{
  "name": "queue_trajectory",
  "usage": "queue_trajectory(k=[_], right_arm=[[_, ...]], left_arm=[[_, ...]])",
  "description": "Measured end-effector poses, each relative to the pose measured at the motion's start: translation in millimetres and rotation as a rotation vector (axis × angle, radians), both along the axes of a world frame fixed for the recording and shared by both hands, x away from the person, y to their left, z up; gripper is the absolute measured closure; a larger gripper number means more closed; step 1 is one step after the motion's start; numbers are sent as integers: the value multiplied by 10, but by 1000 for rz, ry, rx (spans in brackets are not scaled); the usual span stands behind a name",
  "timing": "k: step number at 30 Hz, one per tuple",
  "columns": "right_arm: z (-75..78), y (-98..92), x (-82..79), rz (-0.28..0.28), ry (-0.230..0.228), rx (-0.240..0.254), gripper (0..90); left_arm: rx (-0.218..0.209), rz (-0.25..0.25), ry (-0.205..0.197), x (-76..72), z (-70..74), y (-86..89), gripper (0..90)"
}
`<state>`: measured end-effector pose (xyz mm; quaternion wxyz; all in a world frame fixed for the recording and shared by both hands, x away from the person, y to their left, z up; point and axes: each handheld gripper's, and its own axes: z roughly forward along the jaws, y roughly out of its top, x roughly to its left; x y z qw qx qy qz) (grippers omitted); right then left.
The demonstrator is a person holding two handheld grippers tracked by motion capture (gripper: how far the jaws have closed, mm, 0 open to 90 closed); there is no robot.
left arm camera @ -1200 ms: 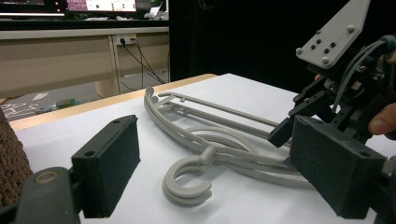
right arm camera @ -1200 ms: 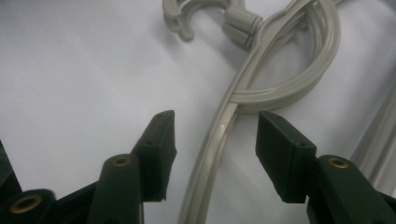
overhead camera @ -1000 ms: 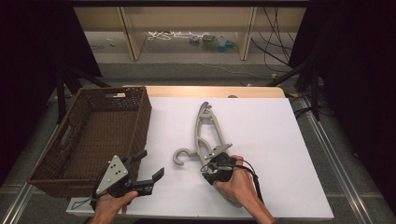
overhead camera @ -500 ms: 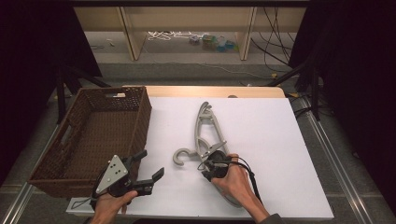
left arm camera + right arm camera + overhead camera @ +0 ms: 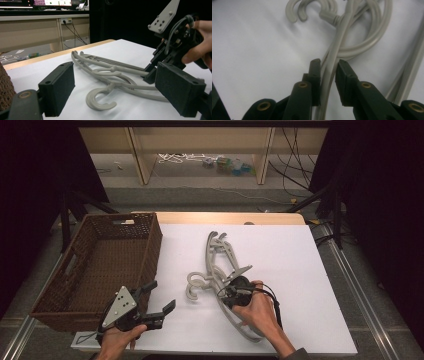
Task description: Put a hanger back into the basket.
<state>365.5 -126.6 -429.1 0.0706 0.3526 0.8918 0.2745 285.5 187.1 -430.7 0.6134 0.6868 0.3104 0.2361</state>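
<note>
At mid-frame on the white tabletop (image 5: 300, 260), the grey hangers (image 5: 220, 270) lie stacked. The right gripper (image 5: 328, 72) has just been closing its fingers around one hanger bar. The left gripper (image 5: 157, 302) waits with its fingers spread and empty. The basket (image 5: 150, 240) at left holds nothing; lifting and placing remain.

No readable text, no label, no brand, no number anywhere, screens at the far wall too blurred to read, nothing printed on basket or hangers
</note>
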Motion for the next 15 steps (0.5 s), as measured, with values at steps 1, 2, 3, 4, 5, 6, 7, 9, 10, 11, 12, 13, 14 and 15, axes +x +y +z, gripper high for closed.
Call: queue_trajectory(k=[1,2,3,4,5,6,7,9,10,11,12,13,14,15], right_arm=[[25,-34,3,-5,1,17,784],[51,-64,2,-12,0,27,796],[81,-99,3,-7,2,34,810],[105,-128,2,-18,-7,28,821],[123,-159,9,-12,-17,25,821],[136,-179,12,-12,-20,21,823],[152,-195,9,-12,-14,32,825],[168,-210,4,-3,-36,10,826],[180,-218,-3,10,-39,10,826],[192,-226,-7,19,-47,14,826],[201,-230,-10,26,-66,14,826],[233,-243,-16,33,-70,6,827],[256,-256,-16,41,-83,7,827],[287,-271,-22,40,-84,5,827]], left_arm=[[3,1,-3,2,2,4,159],[2,1,-3,5,3,5,159],[1,1,-3,7,3,5,159],[3,1,-3,7,1,4,159],[4,2,-2,6,0,4,159],[4,3,-2,4,2,6,159],[2,4,-3,3,5,7,159],[2,4,-4,5,5,6,159],[4,3,-4,3,3,5,159],[5,4,-5,1,4,6,159],[0,5,-5,-1,6,6,159],[-2,6,-3,-2,7,6,159],[1,4,-5,1,6,6,159],[4,4,-5,1,3,6,159]])
